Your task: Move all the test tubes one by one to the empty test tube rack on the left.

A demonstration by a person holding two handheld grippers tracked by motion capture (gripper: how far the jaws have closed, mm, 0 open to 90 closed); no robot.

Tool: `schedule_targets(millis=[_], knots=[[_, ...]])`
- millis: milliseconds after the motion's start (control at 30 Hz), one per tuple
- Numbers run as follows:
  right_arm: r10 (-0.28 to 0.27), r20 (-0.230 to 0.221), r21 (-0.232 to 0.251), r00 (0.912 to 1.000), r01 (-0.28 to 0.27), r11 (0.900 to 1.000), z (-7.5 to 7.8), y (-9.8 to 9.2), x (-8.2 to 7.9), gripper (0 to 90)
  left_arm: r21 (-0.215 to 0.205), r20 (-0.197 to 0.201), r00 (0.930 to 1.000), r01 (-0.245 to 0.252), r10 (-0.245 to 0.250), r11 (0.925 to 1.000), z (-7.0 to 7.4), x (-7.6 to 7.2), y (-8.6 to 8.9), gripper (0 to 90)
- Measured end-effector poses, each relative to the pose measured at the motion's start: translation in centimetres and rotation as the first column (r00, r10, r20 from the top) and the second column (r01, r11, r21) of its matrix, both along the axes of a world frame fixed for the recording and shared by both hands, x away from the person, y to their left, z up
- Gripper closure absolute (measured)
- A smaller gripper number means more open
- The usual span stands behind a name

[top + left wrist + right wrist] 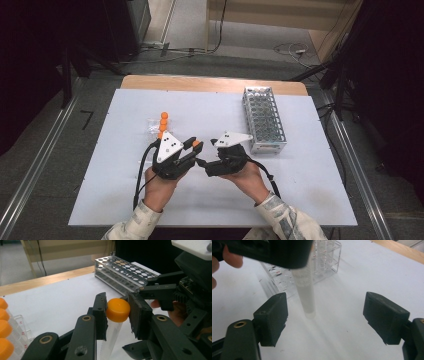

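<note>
**Tube passing to the left gripper, right jaws standing clear**

The clear tube (111,336) with the orange cap (118,310) is sitting between the jaws of the left gripper (117,315), which are pressing on the cap from both sides while the body hangs down over the white table (125,200). Gripping at the cap is leaving the whole shaft free, which looks sensible if the tube is meant to drop bottom-first into a hole.

In the right gripper view the same tube (305,295) is hanging in the gap of the right gripper (324,322), nearer one pad than the other and touching neither. Those jaws are standing wide apart, so that gripper is holding nothing; I take it to be a hand-over, with the left one now carrying the tube alone.

From above, the two grippers, left (192,146) and right (212,150), are meeting nose to nose near the middle of the table, held up off the surface by the person's hands.

Further out, the metal rack (263,120) is lying along the far right of the table, its holes open to the top and, as far as I can tell, unfilled; it is probably the destination. On the left, more orange-capped tubes (163,121) are waiting in a small clear stand (23,335), close to the left hand, so each fresh one is within easy reach.
</note>
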State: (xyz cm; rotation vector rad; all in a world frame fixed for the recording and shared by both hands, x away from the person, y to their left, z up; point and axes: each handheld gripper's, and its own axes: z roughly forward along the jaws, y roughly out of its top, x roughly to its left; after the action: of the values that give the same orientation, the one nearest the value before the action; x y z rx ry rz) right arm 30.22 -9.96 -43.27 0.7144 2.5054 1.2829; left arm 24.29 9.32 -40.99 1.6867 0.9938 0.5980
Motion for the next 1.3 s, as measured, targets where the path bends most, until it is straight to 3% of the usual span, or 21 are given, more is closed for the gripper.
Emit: schedule_targets(millis=[567, 933, 1300], knots=[[-0.049, -0.003, -0.015, 0.9988, 0.049, 0.999, 0.0, -2.2, 0.2, 18.5, -0.030, 0.015, 0.9988, -0.046, 0.046, 0.9985, 1.2, -0.2, 2.3, 69.3], [-0.089, -0.004, -0.025, 0.9960, 0.089, 0.996, -0.2, -4.0, 0.3, 18.5, -0.060, 0.023, 0.9959, -0.086, 0.087, 0.9945, 2.4, -0.4, 4.4, 69.2], [-0.103, -0.003, -0.028, 0.9947, 0.103, 0.994, -0.2, -4.6, 0.4, 18.6, -0.073, 0.030, 0.9911, -0.127, 0.130, 0.9892, 2.8, -0.7, 6.0, 69.3]])
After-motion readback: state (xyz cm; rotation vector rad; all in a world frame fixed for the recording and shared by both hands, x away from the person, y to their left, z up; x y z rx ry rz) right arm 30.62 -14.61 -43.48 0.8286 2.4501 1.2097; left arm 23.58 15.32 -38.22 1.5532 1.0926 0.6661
